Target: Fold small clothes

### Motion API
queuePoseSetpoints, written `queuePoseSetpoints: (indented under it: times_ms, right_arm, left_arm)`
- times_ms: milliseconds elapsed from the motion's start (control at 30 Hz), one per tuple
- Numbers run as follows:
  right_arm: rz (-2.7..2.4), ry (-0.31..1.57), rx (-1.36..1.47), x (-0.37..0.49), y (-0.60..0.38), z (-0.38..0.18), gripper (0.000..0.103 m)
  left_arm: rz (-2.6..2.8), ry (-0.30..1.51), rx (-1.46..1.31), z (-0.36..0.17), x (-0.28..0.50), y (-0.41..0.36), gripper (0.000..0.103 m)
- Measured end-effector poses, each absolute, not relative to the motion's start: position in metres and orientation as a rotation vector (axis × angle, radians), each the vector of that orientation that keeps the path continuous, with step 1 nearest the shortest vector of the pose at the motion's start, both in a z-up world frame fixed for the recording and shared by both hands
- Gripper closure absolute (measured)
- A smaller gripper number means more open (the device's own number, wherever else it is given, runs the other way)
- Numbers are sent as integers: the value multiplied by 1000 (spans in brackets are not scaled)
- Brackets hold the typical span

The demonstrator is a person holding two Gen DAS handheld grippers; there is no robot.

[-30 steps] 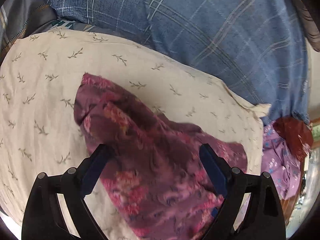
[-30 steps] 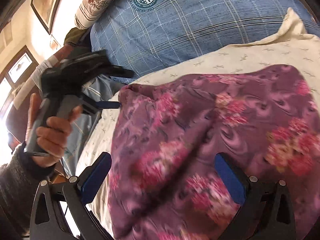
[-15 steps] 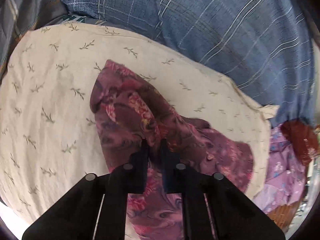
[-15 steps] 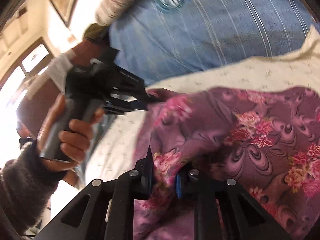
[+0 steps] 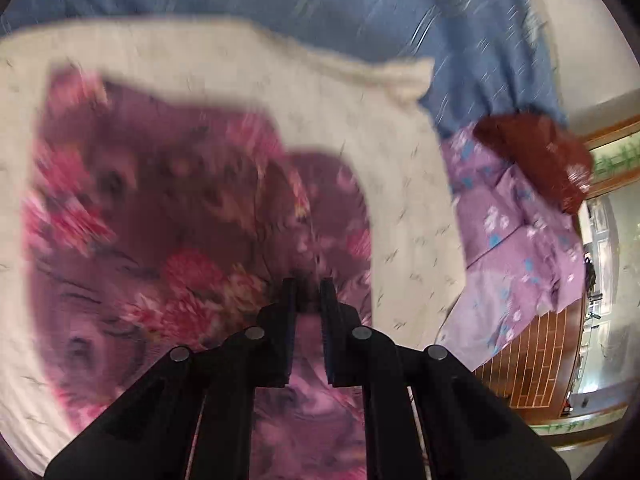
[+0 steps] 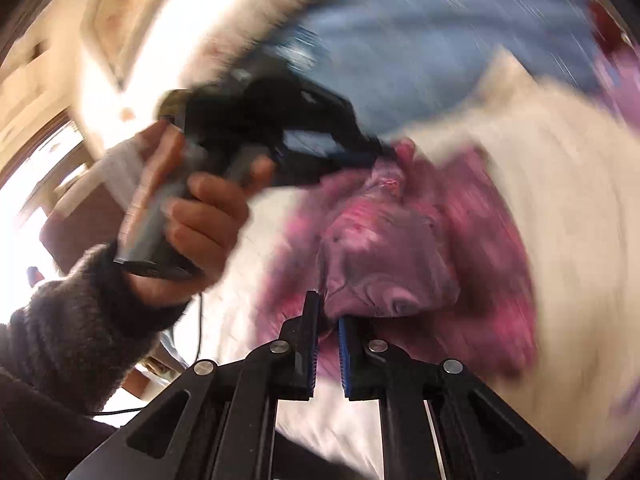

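A small purple garment [image 5: 168, 216] printed with pink flowers is seen spread over a cream pillow [image 5: 360, 128] sprigged with tiny leaves, both frames smeared by motion blur. The left gripper [image 5: 307, 282] is shown with its jaws drawn together on a pinch of the cloth, the fabric gathered in creases at the fingertips. In the right wrist view, the right gripper [image 6: 329, 312] is likewise clamped on a raised fold of the same garment, which is bunched and lifted off the pillow just ahead of the blue pads [image 6: 343, 344]. The left gripper's handle is held by a hand [image 6: 200, 236] in a dark fuzzy sleeve [image 6: 72, 320], its tip meeting the cloth's far edge. A blue checked cover [image 5: 360, 8] is seen behind the pillow, with a lilac flowered cloth [image 5: 516, 240] and a dark red cloth [image 5: 536, 156] lying beside it.
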State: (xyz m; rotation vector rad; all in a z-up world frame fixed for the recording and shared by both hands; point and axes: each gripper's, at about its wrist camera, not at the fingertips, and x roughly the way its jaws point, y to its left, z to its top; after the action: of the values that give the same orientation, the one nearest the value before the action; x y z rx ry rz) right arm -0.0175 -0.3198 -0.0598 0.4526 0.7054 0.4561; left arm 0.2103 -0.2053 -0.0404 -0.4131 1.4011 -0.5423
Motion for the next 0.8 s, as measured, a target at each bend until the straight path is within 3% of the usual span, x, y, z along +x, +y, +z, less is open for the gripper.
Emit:
queuePoseSetpoints:
  times_ms: [67, 167, 233, 267, 300, 367, 500, 733, 767, 800]
  right_arm:
    - [403, 792, 516, -14, -336, -80, 90]
    - [402, 716, 514, -26, -354, -61, 87]
    - [361, 624, 477, -37, -370, -41, 68]
    - [330, 570, 476, -37, -381, -29, 57]
    - [310, 531, 481, -31, -390, -18, 52]
    - [333, 541, 481, -7, -393, -4, 52]
    - [468, 667, 479, 83, -370, -1, 47]
    - [361, 890, 399, 179, -334, -51, 46]
    - [388, 933, 396, 186, -329, -59, 53]
    - [404, 949, 378, 187, -325, -62, 87]
  left_arm:
    - [-535, 1421, -447, -49, 201, -206, 94]
    - [-621, 1381, -532, -26, 194, -180, 92]
    - [-628, 1280, -546, 3, 187, -144, 72]
    - [-587, 1239, -527, 12, 183, -127, 38]
    - [-519, 1181, -507, 20, 180, -106, 17]
    - [-436, 1128, -489, 24, 176, -80, 17]
    - [-406, 1199, -572, -4, 176, -55, 17]
    - [-381, 1258, -567, -40, 192, -69, 17]
    - [-378, 1263, -556, -43, 194, -71, 17]
    - [-378, 1267, -551, -45, 195, -72, 18]
